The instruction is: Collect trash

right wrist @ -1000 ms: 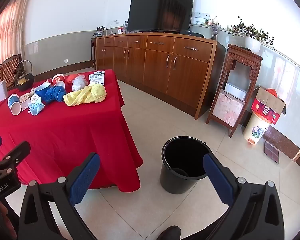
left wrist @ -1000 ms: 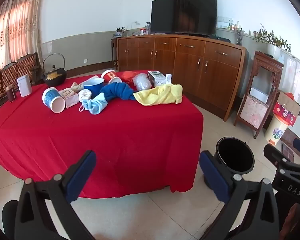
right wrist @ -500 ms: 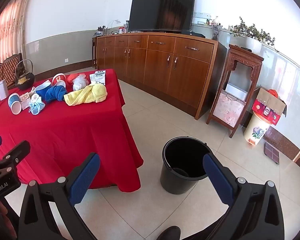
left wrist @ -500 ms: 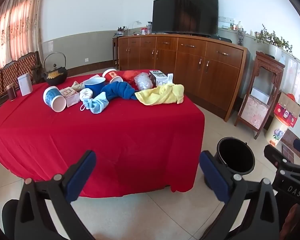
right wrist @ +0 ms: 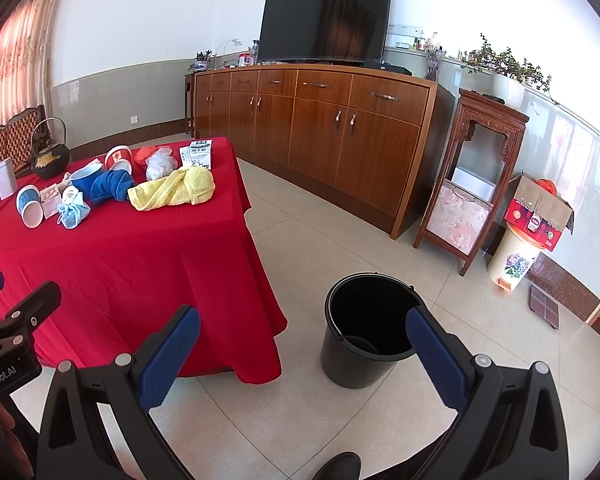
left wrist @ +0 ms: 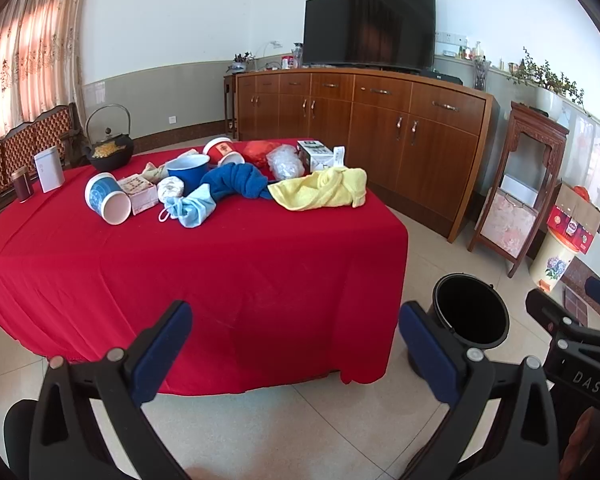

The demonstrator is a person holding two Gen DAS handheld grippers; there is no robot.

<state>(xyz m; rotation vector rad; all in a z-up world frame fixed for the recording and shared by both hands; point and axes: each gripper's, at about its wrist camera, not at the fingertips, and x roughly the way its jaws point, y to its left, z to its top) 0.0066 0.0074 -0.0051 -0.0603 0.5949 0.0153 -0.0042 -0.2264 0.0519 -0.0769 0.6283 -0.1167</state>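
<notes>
nothing has shifted: both tongs, left tongs (left wrist: 294, 344) and right tongs (right wrist: 302, 346), gape empty; black bucket (right wrist: 366, 330) holds something dark.

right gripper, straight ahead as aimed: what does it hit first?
Probably the black bucket on the floor: it sits between the open right gripper fingers, nothing nearer in line. Depth is uncertain.

Trash pile (left wrist: 228, 184) of cups, boxes and wrappers clusters on the red-clothed table; black bucket (right wrist: 370, 330) stands upright beside it.
</notes>
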